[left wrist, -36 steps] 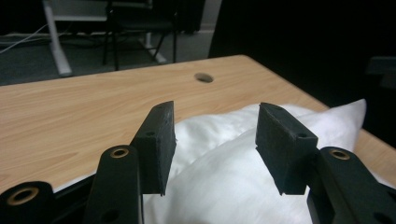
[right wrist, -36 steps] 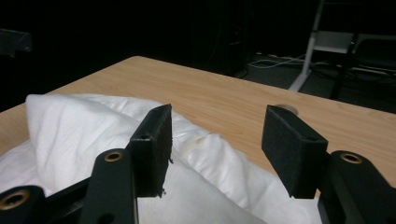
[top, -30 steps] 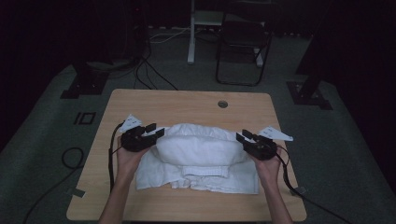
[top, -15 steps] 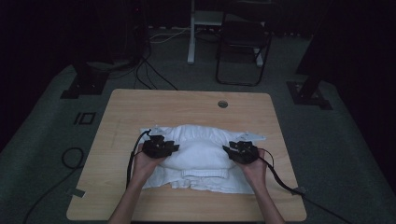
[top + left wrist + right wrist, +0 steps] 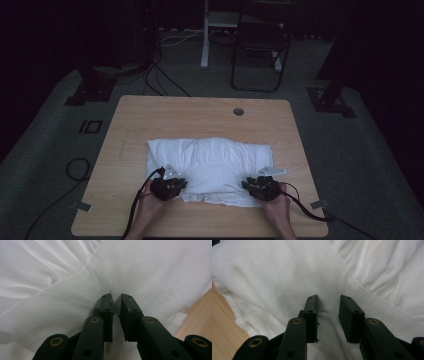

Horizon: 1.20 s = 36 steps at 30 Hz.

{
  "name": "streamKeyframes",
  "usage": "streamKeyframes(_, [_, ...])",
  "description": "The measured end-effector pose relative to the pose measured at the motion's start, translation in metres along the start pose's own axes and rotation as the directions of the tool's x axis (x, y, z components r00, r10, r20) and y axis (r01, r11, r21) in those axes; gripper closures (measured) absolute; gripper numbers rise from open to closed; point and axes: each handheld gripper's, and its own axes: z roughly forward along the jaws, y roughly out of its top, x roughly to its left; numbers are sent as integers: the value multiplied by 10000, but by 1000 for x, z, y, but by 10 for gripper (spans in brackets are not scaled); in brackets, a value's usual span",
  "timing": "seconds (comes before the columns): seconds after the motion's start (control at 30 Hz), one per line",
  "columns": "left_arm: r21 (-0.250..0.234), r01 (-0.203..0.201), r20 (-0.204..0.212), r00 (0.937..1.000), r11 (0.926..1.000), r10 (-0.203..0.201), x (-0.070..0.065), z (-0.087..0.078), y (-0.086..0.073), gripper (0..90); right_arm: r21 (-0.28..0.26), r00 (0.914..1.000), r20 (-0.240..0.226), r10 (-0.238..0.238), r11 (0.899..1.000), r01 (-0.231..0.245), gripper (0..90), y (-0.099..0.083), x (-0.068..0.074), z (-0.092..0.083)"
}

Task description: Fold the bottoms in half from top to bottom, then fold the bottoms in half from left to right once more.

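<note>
A white cloth (image 5: 210,157) lies folded on the wooden table (image 5: 200,112), its near edge close to the person's hands. My left gripper (image 5: 170,186) sits at the cloth's near left corner. In the left gripper view its jaws (image 5: 116,298) are almost together, with the white fabric (image 5: 62,290) puckering at their tips. My right gripper (image 5: 262,186) rests at the near right corner. In the right gripper view its jaws (image 5: 328,300) stand apart over the fabric (image 5: 274,277), which lies flat between them.
A round cable hole (image 5: 238,111) is in the table's far side. Behind the table stand a dark chair (image 5: 260,45) and a white post (image 5: 205,35). Cables (image 5: 165,75) run over the grey floor. Bare wood lies left, right and in front of the cloth.
Both grippers have come toward the person from the cloth's far side to its near edge, dragging the upper layer over so the cloth now lies folded. The right jaws have parted.
</note>
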Motion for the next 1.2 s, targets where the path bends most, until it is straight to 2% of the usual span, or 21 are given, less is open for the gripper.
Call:
streamKeyframes(0.03, [-135,182,-51,9998,9997,-183,2,4,0,803,-65,9997,-118,200,9998,-201,676,-2,-3,3])
streamKeyframes(0.13, [-225,142,-111,9998,9996,-145,3,7,-1,803,-96,9999,-117,95,9999,-96,674,-2,-3,5])
streamKeyframes(0.23, [-401,330,-128,9994,9987,-336,8,9,-1,804,-253,9999,-136,11,9997,-15,674,-2,-4,9])
streamKeyframes(0.53, [-648,669,-43,9977,9957,-673,10,10,-3,792,-430,9999,-103,16,9991,-20,673,-4,-4,10])
streamKeyframes(0.6, [-844,1191,440,9923,9893,-1157,13,4,-1,701,-463,10000,-71,22,9989,-26,672,-4,-4,10])
streamKeyframes(0.63, [-1058,1247,391,9919,9865,-1212,13,-1,0,632,-473,10000,-65,21,9989,-24,672,-5,-3,10])
streamKeyframes(0.67, [-1058,1247,391,9919,9865,-1212,13,-1,0,577,-473,10000,-65,21,9989,-24,672,-5,-3,10])
streamKeyframes(0.7, [-1480,1322,271,9912,9801,-1296,15,-8,2,577,-490,10000,-60,13,9988,-16,672,-5,-3,10])
streamKeyframes(0.73, [-1768,1434,203,9896,9737,-1421,17,-12,3,522,-499,10000,-68,19,9988,-22,672,-5,-3,10])
streamKeyframes(0.77, [-1768,1434,203,9896,9737,-1421,17,-12,3,497,-499,10000,-68,19,9988,-22,672,-5,-3,10])
streamKeyframes(0.8, [-2379,1791,-422,9800,9546,-1943,27,-21,6,497,-504,10000,-70,24,9987,-27,672,-5,-3,10])
streamKeyframes(0.83, [-2548,2043,-835,9691,9452,-2320,33,-23,7,363,-507,10000,-73,27,9987,-31,673,-5,-4,10])
streamKeyframes(0.87, [-2666,2250,-1148,9580,9372,-2627,40,-23,8,313,-503,10000,-75,25,9987,-29,672,-5,-4,10])
streamKeyframes(0.9, [-2668,2449,-1562,9434,9321,-2926,46,-21,8,269,-508,10000,-73,20,9987,-24,672,-5,-4,10])
streamKeyframes(0.97, [-2583,2939,-2286,9070,9203,-3538,60,-16,6,179,-524,10000,-55,15,9986,-18,672,-5,-3,10])
streamKeyframes(1.0, [-2536,3237,-2428,8909,9115,-3840,66,-12,4,169,-519,10000,-53,14,9987,-16,672,-5,-3,10])
streamKeyframes(1.03, [-2465,3520,-2483,8777,9030,-4099,70,-10,3,139,-526,10000,-60,15,9986,-18,672,-5,-3,10])
streamKeyframes(1.07, [-2380,3630,-2571,8709,9009,-4189,73,-7,2,116,-539,10000,-62,16,9985,-20,672,-6,-3,10])
streamKeyframes(1.1, [-2273,3636,-2774,8651,9034,-4180,74,-5,1,102,-546,10000,-71,2,9985,-5,672,-6,-4,10])
streamKeyframes(1.13, [-2189,3573,-2976,8618,9080,-4109,75,-4,1,92,-550,10000,-82,14,9985,-19,672,-6,-4,10])
streamKeyframes(1.2, [-2001,3543,-3157,8593,9135,-4024,76,0,0,77,-560,10000,-94,7,9984,-12,672,-6,-4,10])
